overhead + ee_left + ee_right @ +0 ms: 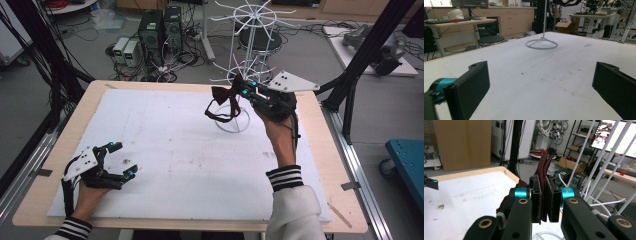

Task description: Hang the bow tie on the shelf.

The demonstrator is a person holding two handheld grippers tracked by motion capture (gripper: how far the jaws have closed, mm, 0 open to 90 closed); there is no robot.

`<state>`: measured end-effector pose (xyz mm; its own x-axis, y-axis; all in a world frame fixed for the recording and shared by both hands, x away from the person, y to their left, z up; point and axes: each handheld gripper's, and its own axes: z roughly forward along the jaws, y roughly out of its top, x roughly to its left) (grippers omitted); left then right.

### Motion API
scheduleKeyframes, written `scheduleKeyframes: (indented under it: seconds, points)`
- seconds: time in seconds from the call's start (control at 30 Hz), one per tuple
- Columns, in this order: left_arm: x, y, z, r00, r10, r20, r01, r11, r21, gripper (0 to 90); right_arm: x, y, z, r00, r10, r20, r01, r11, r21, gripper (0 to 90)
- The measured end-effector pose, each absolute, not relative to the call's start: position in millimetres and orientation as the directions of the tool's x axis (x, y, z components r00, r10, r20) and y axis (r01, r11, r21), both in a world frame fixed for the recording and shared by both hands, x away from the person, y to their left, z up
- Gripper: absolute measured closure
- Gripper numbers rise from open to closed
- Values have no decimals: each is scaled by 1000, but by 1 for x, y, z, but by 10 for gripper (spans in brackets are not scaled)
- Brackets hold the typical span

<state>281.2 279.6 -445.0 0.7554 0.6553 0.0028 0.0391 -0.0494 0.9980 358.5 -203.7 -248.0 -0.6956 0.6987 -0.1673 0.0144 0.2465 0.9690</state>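
The right gripper (242, 90) pinches a dark red fabric bow tie (223, 98) beside the white wire rack (250, 30). The left gripper (121, 160) rests wide open and empty on the white foam mat (185, 150)

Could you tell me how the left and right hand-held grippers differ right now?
The left hand-held gripper is open and holds nothing; the right hand-held gripper is shut on a dark red bow tie. The left sits low over the table; the right is raised beside the white rack. Both have black jaws.

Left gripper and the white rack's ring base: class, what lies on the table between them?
Nothing stands there: in the left gripper view, bare white mat with a few dark specks runs from the open left gripper to the ring base.
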Motion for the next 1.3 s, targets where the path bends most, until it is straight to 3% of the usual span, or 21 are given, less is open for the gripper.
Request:
scheduleKeyframes:
  seconds: [0.87, 1.3]
  points:
    - [278, 283, -451, 756, 654, 0, 21, -25, 999, 17, 376, -196, -257, -590, 781, -206, 38, 281, 959, 849]
    - [277, 283, -451, 758, 653, 8, 13, -27, 1000, 17, 380, -194, -260, -581, 787, -208, 47, 287, 957, 847]
